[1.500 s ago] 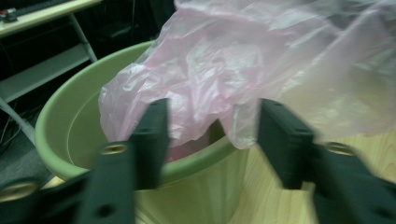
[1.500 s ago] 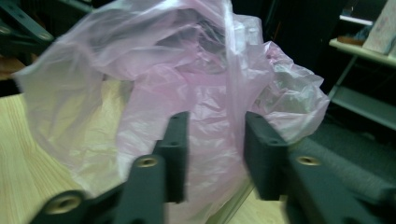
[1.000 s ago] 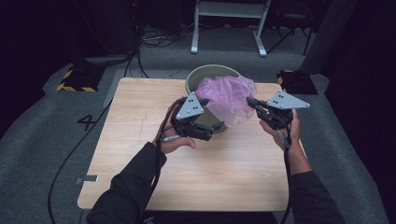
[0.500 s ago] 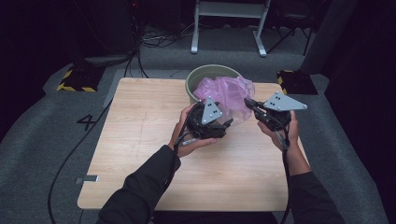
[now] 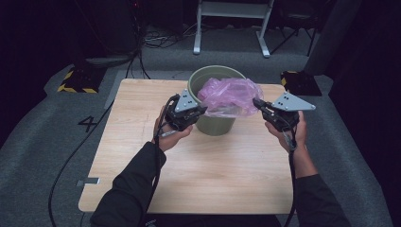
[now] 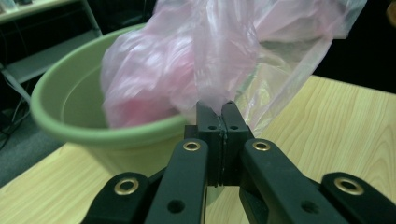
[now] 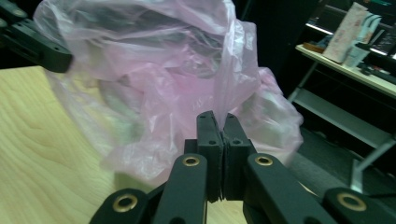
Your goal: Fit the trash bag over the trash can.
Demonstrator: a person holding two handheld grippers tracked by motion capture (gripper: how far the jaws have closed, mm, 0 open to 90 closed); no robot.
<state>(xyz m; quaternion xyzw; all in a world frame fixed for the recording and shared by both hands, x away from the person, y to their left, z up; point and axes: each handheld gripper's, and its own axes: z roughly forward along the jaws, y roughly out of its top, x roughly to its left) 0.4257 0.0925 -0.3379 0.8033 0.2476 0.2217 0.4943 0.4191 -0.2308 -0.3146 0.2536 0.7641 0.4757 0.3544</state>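
Note:
A green bucket (image 5: pixel 215 125) stands at the far middle of the wooden table (image 5: pixel 137 118). A crumpled pink plastic bag (image 5: pixel 229 94) sits in its mouth and rises above the rim. My left gripper (image 5: pixel 204 109) is at the bucket's left side. Its jaws have just been closing and are now shut on a fold of the pink bag (image 6: pixel 187 60), just above the bucket's rim (image 6: pixel 93 135). My right gripper (image 5: pixel 255 101) is shut on the opposite edge of the bag (image 7: pixel 154 93), with the film pinched between its pads (image 7: pixel 217 119). The left gripper (image 7: pixel 37 46) shows beyond the bag.
The bucket stands close to the table's far edge. Bare tabletop stretches in front of both hands. A black cable (image 5: pixel 71 161) trails over the grey floor at the left. A white frame's legs (image 5: pixel 231 28) stand beyond the table.
My left gripper has moved right, from the tabletop beside the bucket to the bag, and its jaws have shut on the film. The right gripper has kept still, holding its side.

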